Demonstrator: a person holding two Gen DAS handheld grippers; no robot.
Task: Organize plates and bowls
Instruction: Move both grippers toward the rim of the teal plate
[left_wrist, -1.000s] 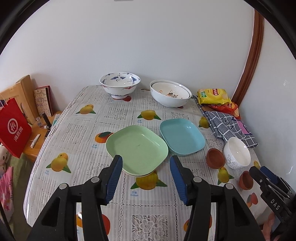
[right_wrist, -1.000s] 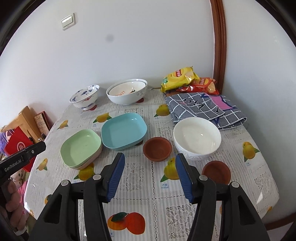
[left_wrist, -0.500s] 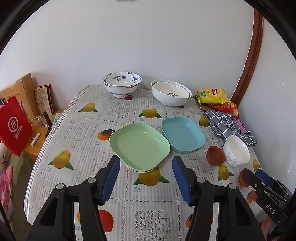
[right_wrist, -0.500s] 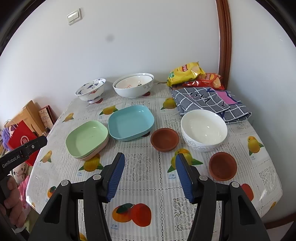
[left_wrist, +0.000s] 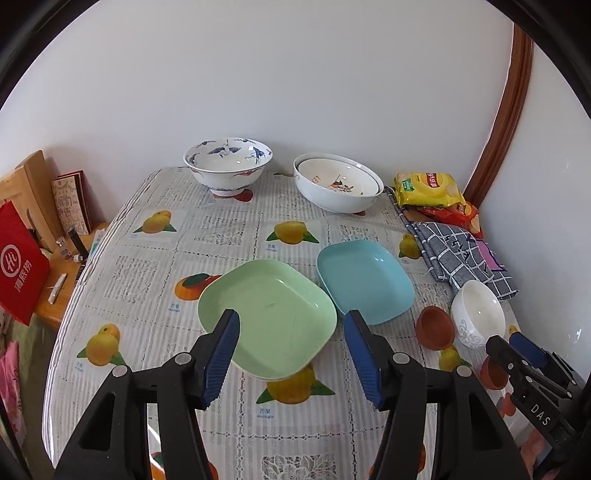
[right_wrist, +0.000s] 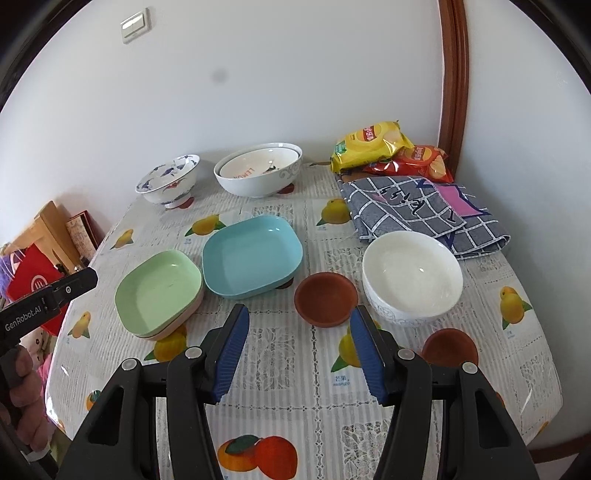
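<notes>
A green plate (left_wrist: 267, 317) (right_wrist: 159, 291) tops a small stack, beside a blue plate (left_wrist: 364, 280) (right_wrist: 253, 254). A white bowl (right_wrist: 412, 277) (left_wrist: 478, 314) and two small brown dishes (right_wrist: 327, 297) (right_wrist: 450, 347) sit at the right. A blue-patterned bowl (left_wrist: 228, 170) and nested white bowls (left_wrist: 338, 182) stand at the back. My left gripper (left_wrist: 291, 325) is open and empty, just before the green plate. My right gripper (right_wrist: 299, 325) is open and empty, near the nearer brown dish.
Snack bags (right_wrist: 373, 146) and a checked cloth (right_wrist: 417, 210) lie at the back right by the wall. A side table (left_wrist: 55, 266) with a red bag (left_wrist: 18, 266) stands left of the fruit-print table (left_wrist: 155, 266). The near table edge is close.
Both grippers have drawn back and risen a little from the dishes. The dishes have not moved. Both grippers stay open.
</notes>
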